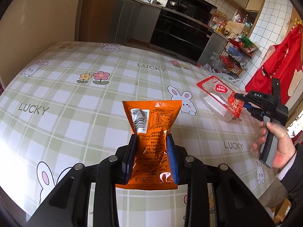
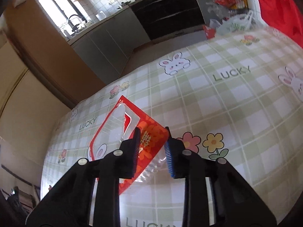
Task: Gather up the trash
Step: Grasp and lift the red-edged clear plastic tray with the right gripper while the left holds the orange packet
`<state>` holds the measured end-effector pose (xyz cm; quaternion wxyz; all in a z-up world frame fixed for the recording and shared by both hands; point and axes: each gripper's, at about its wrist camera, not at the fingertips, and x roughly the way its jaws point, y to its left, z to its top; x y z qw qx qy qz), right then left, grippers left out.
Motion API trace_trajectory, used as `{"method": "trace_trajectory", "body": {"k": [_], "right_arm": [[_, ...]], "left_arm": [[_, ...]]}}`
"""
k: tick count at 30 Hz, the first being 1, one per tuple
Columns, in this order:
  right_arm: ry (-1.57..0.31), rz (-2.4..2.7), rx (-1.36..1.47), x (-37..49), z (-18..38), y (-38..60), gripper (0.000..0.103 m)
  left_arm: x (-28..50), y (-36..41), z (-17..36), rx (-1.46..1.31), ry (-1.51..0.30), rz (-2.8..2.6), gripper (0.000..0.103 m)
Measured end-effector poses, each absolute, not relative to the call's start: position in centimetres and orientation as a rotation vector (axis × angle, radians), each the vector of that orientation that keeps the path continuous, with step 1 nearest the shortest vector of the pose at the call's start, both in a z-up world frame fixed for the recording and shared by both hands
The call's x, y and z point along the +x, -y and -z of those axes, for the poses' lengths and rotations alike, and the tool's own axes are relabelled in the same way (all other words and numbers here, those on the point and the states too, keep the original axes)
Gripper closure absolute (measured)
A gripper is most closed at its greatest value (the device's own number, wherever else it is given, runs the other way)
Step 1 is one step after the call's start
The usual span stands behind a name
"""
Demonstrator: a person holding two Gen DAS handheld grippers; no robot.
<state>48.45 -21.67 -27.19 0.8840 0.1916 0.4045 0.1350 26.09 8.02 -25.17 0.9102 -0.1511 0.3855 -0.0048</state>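
My left gripper [image 1: 151,138] is shut on an orange snack packet [image 1: 152,121], holding it upright above the checked tablecloth [image 1: 75,94]. My right gripper [image 2: 152,130] is shut on a red and clear plastic package [image 2: 117,130], gripping its red printed end and holding it above the table. In the left wrist view that package [image 1: 219,96] hangs at the right, held by the right gripper [image 1: 237,95] in the person's hand.
The table carries a green-checked cloth with rabbits, flowers and "LUCKY" prints [image 2: 227,98]. Beyond its far edge are kitchen cabinets and a black oven [image 1: 180,32], a wire rack of goods [image 1: 236,54], plastic bags [image 2: 234,24] and a red cloth [image 1: 280,60].
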Motion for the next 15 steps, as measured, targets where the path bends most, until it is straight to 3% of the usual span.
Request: {"method": "trace_trajectory", "body": {"k": [6,15], "right_arm": [[-0.722,-0.306,0.222,44.3,22.9,20.3,0.09],[-0.605,-0.357,0.051,37.6,18.3,19.7,0.095]], "left_arm": [[24.4,-8.3,24.3,-0.334,-0.774,0.003,0.072],[21.1,-8.3,21.9,-0.339,-0.744,0.003,0.072]]}}
